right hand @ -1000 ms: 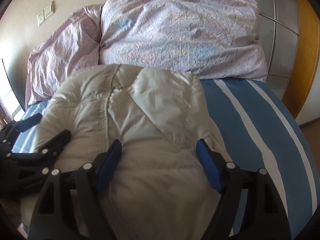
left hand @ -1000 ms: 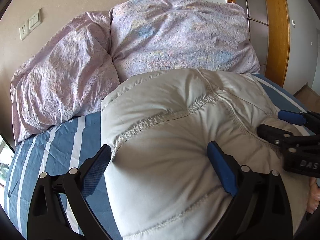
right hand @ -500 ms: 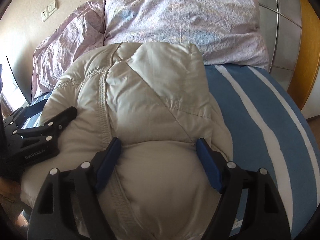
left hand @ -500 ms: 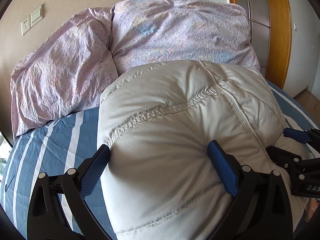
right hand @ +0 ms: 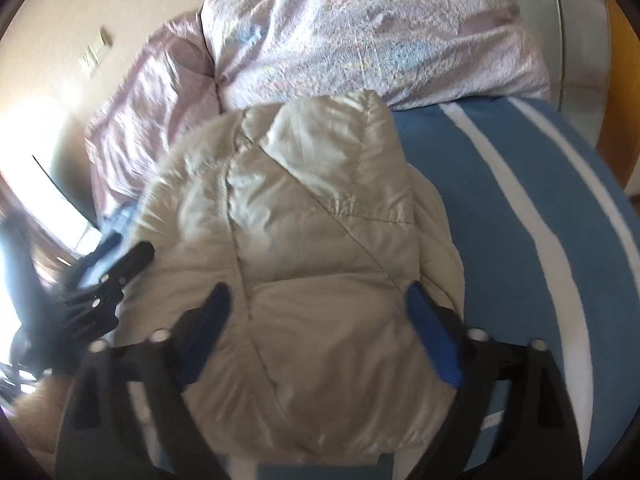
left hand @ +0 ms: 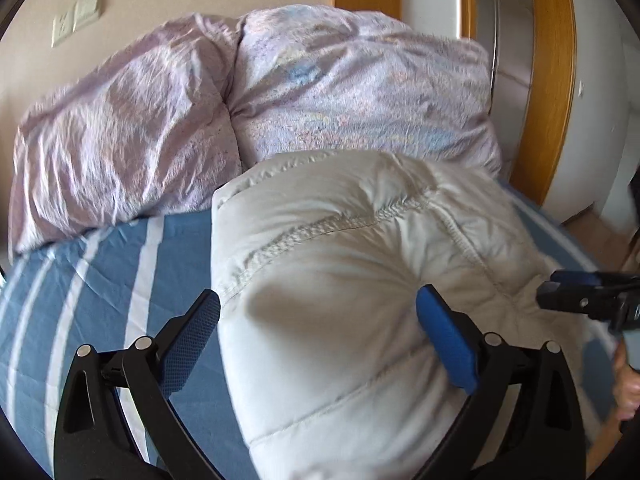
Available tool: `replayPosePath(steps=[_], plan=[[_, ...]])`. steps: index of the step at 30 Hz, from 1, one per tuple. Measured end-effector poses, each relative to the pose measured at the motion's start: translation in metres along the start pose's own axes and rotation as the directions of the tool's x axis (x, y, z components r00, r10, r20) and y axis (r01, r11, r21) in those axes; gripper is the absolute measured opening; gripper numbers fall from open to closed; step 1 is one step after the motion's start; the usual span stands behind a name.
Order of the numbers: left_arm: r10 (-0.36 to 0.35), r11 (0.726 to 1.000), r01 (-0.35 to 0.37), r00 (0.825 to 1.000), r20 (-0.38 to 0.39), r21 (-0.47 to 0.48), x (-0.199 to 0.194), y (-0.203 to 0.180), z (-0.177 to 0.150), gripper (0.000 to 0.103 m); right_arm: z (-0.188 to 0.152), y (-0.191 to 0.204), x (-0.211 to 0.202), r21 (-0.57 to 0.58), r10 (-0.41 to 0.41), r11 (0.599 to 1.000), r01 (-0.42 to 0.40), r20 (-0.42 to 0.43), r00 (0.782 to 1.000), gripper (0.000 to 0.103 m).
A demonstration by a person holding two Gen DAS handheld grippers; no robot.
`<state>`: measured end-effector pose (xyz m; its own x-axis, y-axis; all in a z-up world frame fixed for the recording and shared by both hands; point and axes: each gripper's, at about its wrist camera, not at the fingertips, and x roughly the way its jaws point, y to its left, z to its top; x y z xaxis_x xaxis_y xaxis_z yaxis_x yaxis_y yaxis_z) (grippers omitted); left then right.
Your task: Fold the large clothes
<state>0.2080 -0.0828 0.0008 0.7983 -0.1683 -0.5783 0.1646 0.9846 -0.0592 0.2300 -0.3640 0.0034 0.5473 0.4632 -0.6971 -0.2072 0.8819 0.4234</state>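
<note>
A puffy off-white quilted jacket (left hand: 340, 264) lies folded in a thick bundle on the blue striped bed; the right wrist view shows it (right hand: 304, 240) too. My left gripper (left hand: 320, 340) is open, its blue-padded fingers spread over the bundle's near left end, holding nothing. My right gripper (right hand: 316, 328) is open over the bundle's near right end, holding nothing. Each gripper shows in the other's view: the right one (left hand: 588, 300) at the far right, the left one (right hand: 104, 280) at the left.
Two lilac patterned pillows (left hand: 280, 108) lie against the headboard wall beyond the jacket. Blue sheet with white stripes (right hand: 540, 220) lies on both sides. A wooden door frame (left hand: 548, 80) and floor are at the right. Wall sockets (left hand: 76, 20) sit at upper left.
Both grippers have pulled back and lifted from the jacket, staying open. The right gripper has drifted away toward the bed's right side. The bundle stays put.
</note>
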Motion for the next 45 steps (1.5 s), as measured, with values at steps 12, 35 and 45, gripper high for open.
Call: replayPosePath(steps=[12, 35, 45], plan=[[-0.356, 0.859, 0.271, 0.926, -0.127, -0.435, 0.026, 0.101, -0.001, 0.100, 0.032, -0.079, 0.032, 0.336, 0.231, 0.925, -0.176, -0.130, 0.964, 0.101], [-0.504, 0.783, 0.384, 0.853, -0.136, -0.490, 0.063, 0.080, -0.024, 0.102, 0.052, -0.062, 0.110, 0.215, 0.433, 0.899, -0.381, -0.306, 0.848, 0.101], [-0.508, 0.783, 0.431, 0.859, -0.063, -0.448, 0.032, 0.079, -0.013, 0.082, 0.045, -0.036, 0.097, 0.100, 0.517, 0.855, -0.508, -0.224, 0.826, 0.064]])
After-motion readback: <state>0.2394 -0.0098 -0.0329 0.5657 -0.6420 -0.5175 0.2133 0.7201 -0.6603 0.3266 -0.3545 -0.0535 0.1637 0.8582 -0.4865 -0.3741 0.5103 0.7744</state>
